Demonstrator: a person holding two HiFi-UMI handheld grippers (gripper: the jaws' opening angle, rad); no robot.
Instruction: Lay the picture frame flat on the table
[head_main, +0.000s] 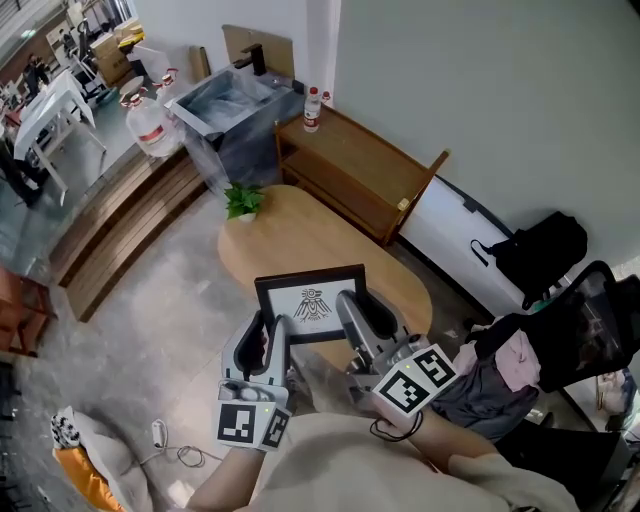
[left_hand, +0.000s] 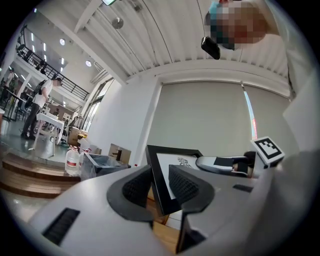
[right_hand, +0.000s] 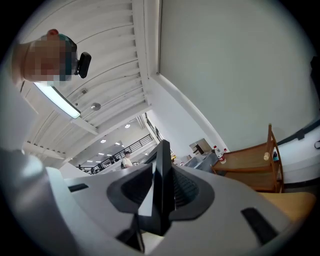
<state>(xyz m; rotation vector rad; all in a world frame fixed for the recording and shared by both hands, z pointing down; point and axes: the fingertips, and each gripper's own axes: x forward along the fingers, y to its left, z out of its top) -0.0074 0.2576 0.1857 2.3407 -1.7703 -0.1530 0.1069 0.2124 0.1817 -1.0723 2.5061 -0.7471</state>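
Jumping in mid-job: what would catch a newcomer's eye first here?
A black picture frame with a white print stands upright over the round wooden table. The left gripper and right gripper each clamp a side of it. A small green plant sits at the table's far edge.

Black picture frame (head_main: 312, 300), white print, upright over wooden table (head_main: 290, 238)

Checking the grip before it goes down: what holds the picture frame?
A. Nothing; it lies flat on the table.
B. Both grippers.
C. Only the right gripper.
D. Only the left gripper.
B: the left gripper and the right gripper each have an edge of the picture frame pinched between their fingers.
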